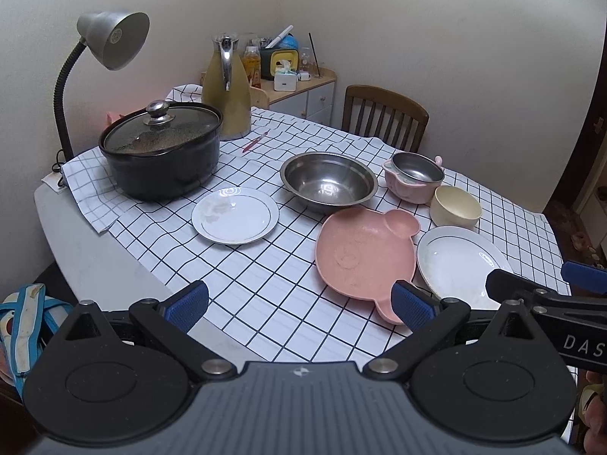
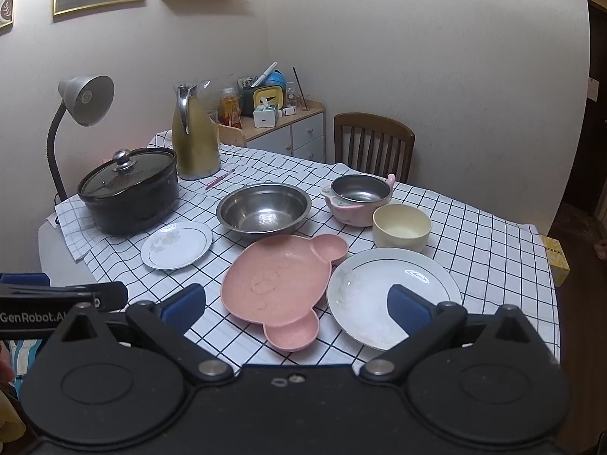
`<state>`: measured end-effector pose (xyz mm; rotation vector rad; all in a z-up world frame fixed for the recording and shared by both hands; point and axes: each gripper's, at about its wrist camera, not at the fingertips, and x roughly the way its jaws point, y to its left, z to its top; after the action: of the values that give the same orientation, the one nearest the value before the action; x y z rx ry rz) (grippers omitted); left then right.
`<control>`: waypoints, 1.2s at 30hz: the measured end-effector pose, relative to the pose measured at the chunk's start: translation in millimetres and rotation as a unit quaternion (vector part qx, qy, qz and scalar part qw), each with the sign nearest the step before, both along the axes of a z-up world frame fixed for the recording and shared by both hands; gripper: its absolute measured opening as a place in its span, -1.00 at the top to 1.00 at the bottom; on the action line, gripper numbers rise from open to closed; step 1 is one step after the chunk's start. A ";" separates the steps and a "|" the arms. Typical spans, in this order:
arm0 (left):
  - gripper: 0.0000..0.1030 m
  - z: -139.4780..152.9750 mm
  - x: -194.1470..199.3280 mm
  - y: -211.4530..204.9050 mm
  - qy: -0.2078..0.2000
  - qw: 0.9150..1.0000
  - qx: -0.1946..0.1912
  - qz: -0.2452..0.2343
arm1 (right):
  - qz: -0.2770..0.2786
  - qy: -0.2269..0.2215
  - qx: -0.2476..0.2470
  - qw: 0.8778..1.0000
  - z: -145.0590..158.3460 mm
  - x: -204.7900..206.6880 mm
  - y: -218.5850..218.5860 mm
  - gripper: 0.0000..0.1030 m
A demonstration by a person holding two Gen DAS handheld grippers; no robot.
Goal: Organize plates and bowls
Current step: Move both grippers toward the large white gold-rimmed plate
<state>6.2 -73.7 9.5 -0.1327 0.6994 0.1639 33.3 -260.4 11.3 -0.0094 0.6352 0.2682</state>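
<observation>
Two white plates (image 2: 176, 244) (image 2: 394, 297), one pink plate (image 2: 280, 284), four bowls (image 2: 264, 208); my left gripper (image 1: 299, 305) and right gripper (image 2: 297, 309) both spread wide, empty.

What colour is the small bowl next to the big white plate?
Pale cream-yellow, inside and out. The small bowl shows best in the right wrist view, just behind the big white plate.

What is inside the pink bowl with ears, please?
A small steel bowl sits nested in the pink bowl; it looks empty. Whatever lies beneath the steel bowl is covered and cannot be seen.
</observation>
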 end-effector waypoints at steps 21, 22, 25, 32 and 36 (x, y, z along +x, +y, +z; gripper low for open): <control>-1.00 10.8 -5.2 -9.4 -0.016 1.000 0.015 0.021 | 0.032 -0.018 0.011 0.999 8.0 3.4 -10.0 -0.96; -1.00 11.1 -5.8 -9.0 -0.017 1.000 0.015 0.021 | 0.032 -0.019 0.011 0.999 8.1 3.1 -10.1 -0.96; -1.00 12.1 -5.9 -10.3 -0.019 0.999 0.014 0.022 | 0.033 -0.020 0.012 0.999 8.8 3.7 -12.5 -0.96; -1.00 13.7 -7.1 -14.6 -0.023 0.999 0.019 0.020 | 0.038 -0.027 0.012 0.999 11.1 3.2 -15.6 -0.96; -1.00 13.5 -4.8 -18.2 -0.020 0.999 0.018 0.020 | 0.037 -0.025 0.012 0.999 10.7 4.2 -17.6 -0.96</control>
<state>1.4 -91.9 23.0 -0.1145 0.6534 0.2119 37.5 -278.0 22.0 -0.0161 0.5834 0.3469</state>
